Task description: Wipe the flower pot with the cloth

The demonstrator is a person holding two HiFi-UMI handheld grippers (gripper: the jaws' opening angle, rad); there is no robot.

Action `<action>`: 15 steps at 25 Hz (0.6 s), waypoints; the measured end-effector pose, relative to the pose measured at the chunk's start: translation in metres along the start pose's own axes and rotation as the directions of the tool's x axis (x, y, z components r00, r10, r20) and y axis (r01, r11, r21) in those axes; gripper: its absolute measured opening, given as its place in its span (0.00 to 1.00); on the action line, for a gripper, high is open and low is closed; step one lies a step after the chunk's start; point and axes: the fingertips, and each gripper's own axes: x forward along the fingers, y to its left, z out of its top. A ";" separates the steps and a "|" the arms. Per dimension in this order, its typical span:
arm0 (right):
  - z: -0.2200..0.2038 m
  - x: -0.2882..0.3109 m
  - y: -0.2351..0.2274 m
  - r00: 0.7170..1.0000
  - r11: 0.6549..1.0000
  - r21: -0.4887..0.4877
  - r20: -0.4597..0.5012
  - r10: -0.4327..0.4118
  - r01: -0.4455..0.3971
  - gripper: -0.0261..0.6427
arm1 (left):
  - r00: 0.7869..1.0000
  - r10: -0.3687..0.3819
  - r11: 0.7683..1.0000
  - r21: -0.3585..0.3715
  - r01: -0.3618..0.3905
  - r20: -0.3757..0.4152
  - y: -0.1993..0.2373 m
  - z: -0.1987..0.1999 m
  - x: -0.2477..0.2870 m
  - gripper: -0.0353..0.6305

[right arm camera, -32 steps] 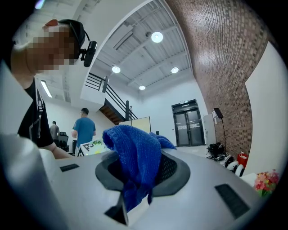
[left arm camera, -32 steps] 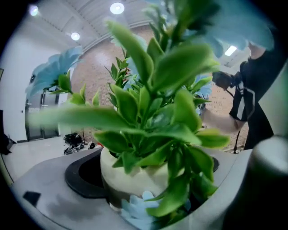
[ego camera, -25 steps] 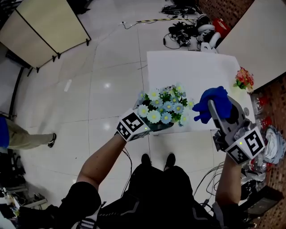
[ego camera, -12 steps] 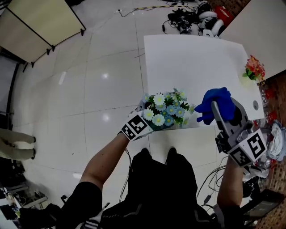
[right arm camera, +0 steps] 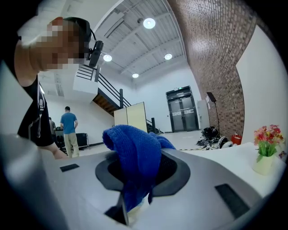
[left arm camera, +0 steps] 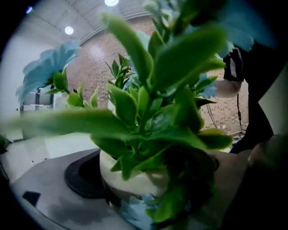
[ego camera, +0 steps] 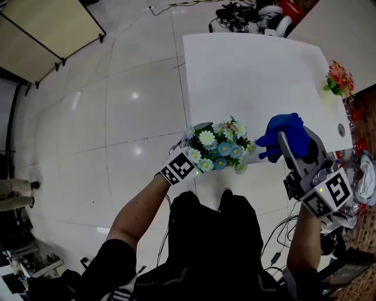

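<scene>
In the head view my left gripper (ego camera: 195,160) is shut on the flower pot (ego camera: 202,164), which is mostly hidden under its blue and white daisies (ego camera: 218,146). It hangs over the near left corner of the white table (ego camera: 252,76). The left gripper view shows the cream pot (left arm camera: 135,177) and its green leaves (left arm camera: 153,112) filling the space between the jaws. My right gripper (ego camera: 283,141) is shut on a bunched blue cloth (ego camera: 283,134) just right of the flowers, with a small gap between them. The cloth (right arm camera: 135,155) drapes over the right jaws.
A small pot of red flowers (ego camera: 339,79) stands at the table's right edge, also visible as the red flowers (right arm camera: 266,150). Cables and gear (ego camera: 247,13) lie on the floor beyond the table. A folding partition (ego camera: 47,29) stands far left. A person in a blue shirt (right arm camera: 68,130) stands far off.
Both grippers have kept their hold and spacing. The table has slid away in the head view, so the pot now hangs at its near corner rather than over the top.
</scene>
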 end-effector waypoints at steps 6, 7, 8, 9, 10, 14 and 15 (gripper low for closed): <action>-0.003 -0.003 -0.001 1.000 1.000 0.025 -0.021 0.001 -0.001 0.18 | 1.000 -0.001 1.000 -0.004 0.001 -0.007 0.000 -0.003 0.003 0.89; 0.002 -0.002 0.000 1.000 1.000 0.029 -0.023 0.001 0.000 0.18 | 1.000 -0.008 1.000 -0.022 0.007 -0.018 0.001 -0.003 0.001 0.94; 0.008 -0.002 0.001 1.000 0.999 0.032 -0.023 -0.001 0.002 0.18 | 0.999 -0.017 0.999 -0.043 0.016 -0.030 0.002 -0.004 -0.003 0.95; 0.015 -0.002 0.003 1.000 1.000 0.031 -0.022 -0.002 0.003 0.18 | 0.999 -0.023 0.998 -0.057 0.021 -0.042 0.002 -0.003 -0.008 0.95; 0.023 -0.002 0.005 1.000 1.000 0.030 -0.022 -0.004 0.004 0.18 | 0.998 -0.022 0.998 -0.063 0.019 -0.053 0.004 -0.003 -0.015 0.95; 0.048 0.000 0.008 1.000 0.999 0.033 -0.022 -0.005 0.005 0.18 | 0.997 0.018 0.997 -0.075 -0.024 -0.075 0.013 0.010 -0.038 0.95; 0.053 -0.001 0.008 1.000 0.999 0.038 -0.022 -0.003 0.003 0.18 | 0.997 0.023 0.996 -0.082 -0.029 -0.077 0.012 0.015 -0.045 0.95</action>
